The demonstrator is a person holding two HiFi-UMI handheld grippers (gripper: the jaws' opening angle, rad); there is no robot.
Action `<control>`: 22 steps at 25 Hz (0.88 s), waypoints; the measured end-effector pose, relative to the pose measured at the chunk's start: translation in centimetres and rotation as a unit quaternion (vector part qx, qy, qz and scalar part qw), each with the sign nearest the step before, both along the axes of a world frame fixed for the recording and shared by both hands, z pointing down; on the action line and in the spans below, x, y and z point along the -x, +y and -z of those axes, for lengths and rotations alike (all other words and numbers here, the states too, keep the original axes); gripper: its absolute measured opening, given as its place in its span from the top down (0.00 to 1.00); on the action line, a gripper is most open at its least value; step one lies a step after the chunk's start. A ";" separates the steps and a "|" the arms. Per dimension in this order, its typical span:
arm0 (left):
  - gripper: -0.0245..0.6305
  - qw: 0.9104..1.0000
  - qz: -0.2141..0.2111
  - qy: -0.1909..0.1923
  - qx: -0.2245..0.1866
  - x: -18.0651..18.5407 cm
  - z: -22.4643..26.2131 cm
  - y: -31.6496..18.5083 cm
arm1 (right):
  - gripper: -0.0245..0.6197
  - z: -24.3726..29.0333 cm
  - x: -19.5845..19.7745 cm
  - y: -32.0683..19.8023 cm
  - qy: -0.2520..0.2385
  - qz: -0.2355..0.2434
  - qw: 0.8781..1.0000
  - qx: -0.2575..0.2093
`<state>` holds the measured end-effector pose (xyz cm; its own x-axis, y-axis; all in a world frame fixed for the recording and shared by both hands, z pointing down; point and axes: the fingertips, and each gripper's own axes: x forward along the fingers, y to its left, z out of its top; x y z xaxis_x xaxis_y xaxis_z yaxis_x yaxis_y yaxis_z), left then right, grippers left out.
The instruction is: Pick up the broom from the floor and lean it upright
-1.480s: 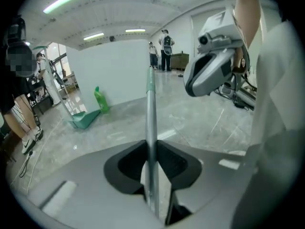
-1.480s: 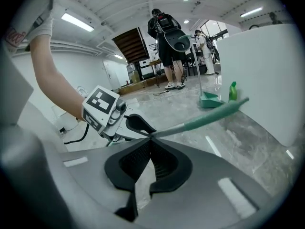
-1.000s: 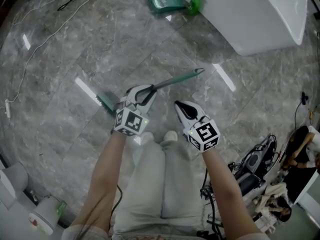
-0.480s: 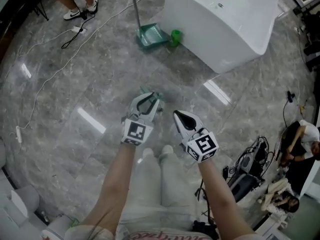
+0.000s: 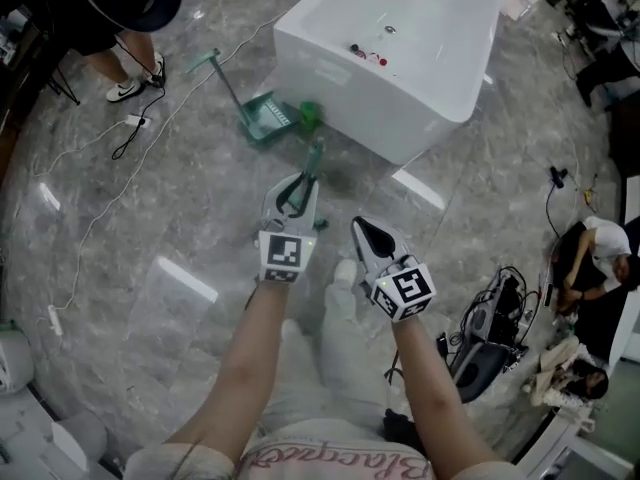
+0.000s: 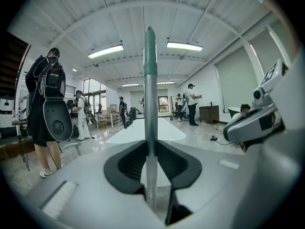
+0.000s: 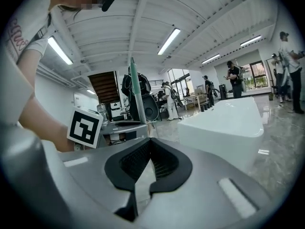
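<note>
My left gripper (image 5: 298,182) is shut on the broom (image 5: 314,156) near the top of its handle. In the head view only the green handle end shows past the fingers; the brush head is hidden. In the left gripper view the handle (image 6: 150,80) stands upright between the pads (image 6: 128,163), grey below and green above. My right gripper (image 5: 359,228) hangs just right of the left one, shut with nothing between its pads (image 7: 128,163). From the right gripper view the handle (image 7: 135,92) rises beside the left gripper's marker cube (image 7: 86,127).
A big white tub-like table (image 5: 400,58) stands ahead. A green dustpan (image 5: 262,118) and a green cup (image 5: 308,115) sit at its near corner. A person (image 5: 120,8) stands at upper left, cables (image 5: 90,158) cross the floor, and equipment (image 5: 485,333) and seated people (image 5: 590,258) are at right.
Both hands have risen from near the floor. The broom handle, earlier slanting low over the floor in the left gripper, now points upward. The head view has swung toward the white table.
</note>
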<state>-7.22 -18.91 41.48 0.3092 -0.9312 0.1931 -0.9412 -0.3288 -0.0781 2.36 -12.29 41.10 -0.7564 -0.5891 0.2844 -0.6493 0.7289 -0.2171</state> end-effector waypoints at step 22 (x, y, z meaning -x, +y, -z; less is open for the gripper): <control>0.85 0.995 0.045 -0.028 0.088 -6.3 -9.1 -15.7 | 0.96 -4.7 -7.6 -15.3 -0.025 -0.038 0.999 0.021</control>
